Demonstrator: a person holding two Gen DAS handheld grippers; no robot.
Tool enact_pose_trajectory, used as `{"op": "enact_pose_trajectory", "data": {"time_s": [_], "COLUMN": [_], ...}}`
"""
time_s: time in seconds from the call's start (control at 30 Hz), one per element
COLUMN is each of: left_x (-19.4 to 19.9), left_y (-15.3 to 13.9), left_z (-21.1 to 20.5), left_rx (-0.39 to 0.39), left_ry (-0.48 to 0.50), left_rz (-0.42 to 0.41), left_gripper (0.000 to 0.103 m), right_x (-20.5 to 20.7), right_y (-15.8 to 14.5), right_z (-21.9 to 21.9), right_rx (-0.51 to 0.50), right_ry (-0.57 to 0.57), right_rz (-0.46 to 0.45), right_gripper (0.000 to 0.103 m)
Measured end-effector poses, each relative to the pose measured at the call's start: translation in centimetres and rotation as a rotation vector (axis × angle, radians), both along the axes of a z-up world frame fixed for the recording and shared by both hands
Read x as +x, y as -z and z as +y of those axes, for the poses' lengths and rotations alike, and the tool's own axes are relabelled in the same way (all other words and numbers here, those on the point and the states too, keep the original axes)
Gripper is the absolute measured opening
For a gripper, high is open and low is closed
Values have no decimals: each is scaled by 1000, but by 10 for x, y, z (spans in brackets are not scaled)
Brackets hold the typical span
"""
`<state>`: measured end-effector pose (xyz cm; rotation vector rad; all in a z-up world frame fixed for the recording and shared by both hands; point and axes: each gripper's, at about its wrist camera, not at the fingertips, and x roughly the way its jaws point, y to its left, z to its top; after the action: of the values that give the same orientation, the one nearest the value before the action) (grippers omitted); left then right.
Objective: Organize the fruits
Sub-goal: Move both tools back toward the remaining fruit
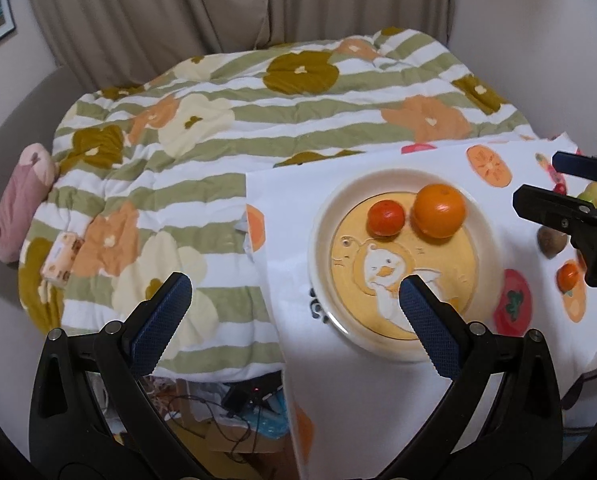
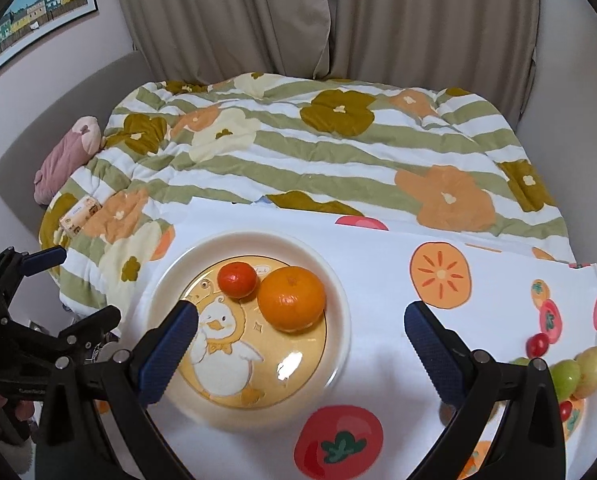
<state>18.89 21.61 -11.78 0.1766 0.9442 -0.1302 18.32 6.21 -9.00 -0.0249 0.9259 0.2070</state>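
A cream plate (image 1: 322, 216) (image 2: 338, 292) with a duck picture holds a large orange (image 1: 439, 210) (image 2: 291, 298) and a small red-orange tangerine (image 1: 385, 218) (image 2: 237, 279), side by side at its far part. My left gripper (image 1: 294, 300) is open and empty, over the plate's near left edge. My right gripper (image 2: 300, 326) is open and empty, above the plate's near right side; it also shows in the left wrist view (image 1: 538, 184). Green apples (image 2: 578, 372), a small red fruit (image 2: 537, 345) and a brown kiwi (image 1: 552, 242) lie to the plate's right.
The plate stands on a white cloth printed with fruit (image 2: 438, 248), which covers a table next to a bed with a striped flowered quilt (image 2: 318, 152). A small tangerine (image 1: 568, 276) lies at the cloth's right. Cables and clutter (image 1: 234, 408) sit below the table's left edge.
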Motion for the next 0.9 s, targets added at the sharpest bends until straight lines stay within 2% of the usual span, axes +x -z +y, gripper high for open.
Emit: {"op": "enact_pose_trajectory", "data": {"time_s": [0.23, 0.33, 0.43, 0.7, 0.9], "left_x": [-39, -58, -75, -110, -127], "left_y": [-28, -37, -41, -46, -35], "left_z": [-26, -44, -67, -149, -212], "left_rx": [10, -27, -52, -51, -64], "left_ry": [-57, -87, -93, -49, -3], "left_rz": [-60, -62, -63, -92, -90], "left_gripper": [103, 103, 103, 103, 103], "right_x": [-40, -62, -83, -133, -148], "right_y": [-37, -52, -62, -69, -64], "right_z": [-30, -51, -76, -158, -225], "right_rx": [57, 65, 33, -35, -20], "right_ry": [0, -9, -15, 27, 102], "right_rz": [-50, -78, -102, -149, -156], "right_gripper": [103, 103, 103, 103, 103]}}
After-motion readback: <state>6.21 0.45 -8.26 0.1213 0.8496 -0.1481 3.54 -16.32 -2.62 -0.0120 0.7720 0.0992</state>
